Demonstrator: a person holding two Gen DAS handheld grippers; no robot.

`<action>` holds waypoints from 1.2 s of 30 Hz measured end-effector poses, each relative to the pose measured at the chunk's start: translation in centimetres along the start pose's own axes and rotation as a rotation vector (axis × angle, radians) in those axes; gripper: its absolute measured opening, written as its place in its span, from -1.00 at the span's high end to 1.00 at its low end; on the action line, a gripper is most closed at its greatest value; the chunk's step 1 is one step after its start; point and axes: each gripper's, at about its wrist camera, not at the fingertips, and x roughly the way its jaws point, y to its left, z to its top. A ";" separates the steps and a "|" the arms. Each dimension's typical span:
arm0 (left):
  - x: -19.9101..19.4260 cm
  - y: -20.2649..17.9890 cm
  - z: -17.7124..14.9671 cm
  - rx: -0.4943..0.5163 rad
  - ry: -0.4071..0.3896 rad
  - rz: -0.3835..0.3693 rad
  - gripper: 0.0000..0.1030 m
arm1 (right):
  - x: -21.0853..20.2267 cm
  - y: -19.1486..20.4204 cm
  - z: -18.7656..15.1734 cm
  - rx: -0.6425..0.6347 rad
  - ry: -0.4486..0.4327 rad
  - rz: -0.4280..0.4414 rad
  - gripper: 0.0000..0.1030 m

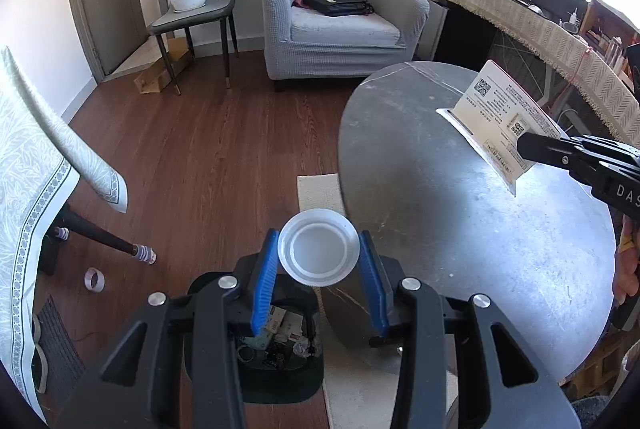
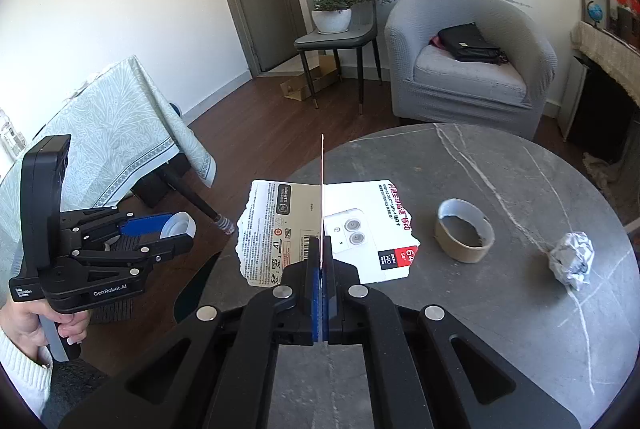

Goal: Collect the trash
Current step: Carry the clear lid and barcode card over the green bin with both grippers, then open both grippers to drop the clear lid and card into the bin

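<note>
Round table (image 2: 500, 309); card packaging (image 2: 360, 229) pinched in right tool (image 2: 321, 269).

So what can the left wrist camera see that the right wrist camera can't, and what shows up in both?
Only the left wrist view shows the trash bin with trash in it, below the left hand-held gripper. Only the right wrist view shows the tape roll and crumpled paper ball on the round table. Both show the white plastic lid held by the left gripper and the torn card packaging clamped in the right hand-held gripper.
</note>
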 end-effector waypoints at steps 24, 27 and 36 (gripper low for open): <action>3.3 12.3 -6.2 -0.101 0.197 0.090 0.18 | 8.1 12.7 3.0 -0.160 0.094 0.116 0.99; 4.1 12.8 -6.9 -0.102 0.232 0.070 0.18 | 9.1 13.9 3.1 -0.175 0.111 0.120 0.99; 6.7 13.4 -9.5 -0.097 0.354 0.054 0.17 | 11.2 15.8 3.1 -0.187 0.144 0.130 0.99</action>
